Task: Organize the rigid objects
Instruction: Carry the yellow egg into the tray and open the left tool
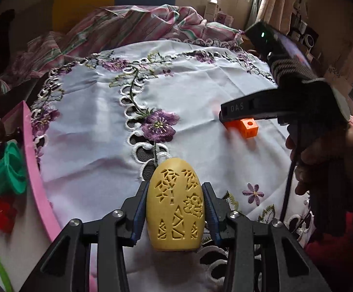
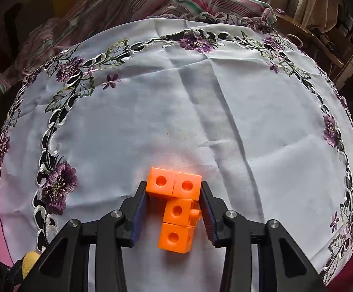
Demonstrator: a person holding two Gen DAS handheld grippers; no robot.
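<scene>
Yellow carved egg clamped between the blue pads of the left gripper, jaws closed on its two flanks, rounded tip jutting forward past the fingertips, cut-out patterns facing the camera. Orange block piece of joined holed cubes lying between the jaws of the right gripper: top pair of cubes spanning from one fingertip to the other, touching or nearly touching both, lower cubes closer to the right pad with a gap toward the left pad; firm squeeze not certain. Beneath both, white embroidered tablecloth with purple flowers. Left of the left jaws, pink tray edge with green and red items beyond it. Ahead of both jaws, striped crumpled fabric. Right of the left jaws, a hand on the other gripper's handle
</scene>
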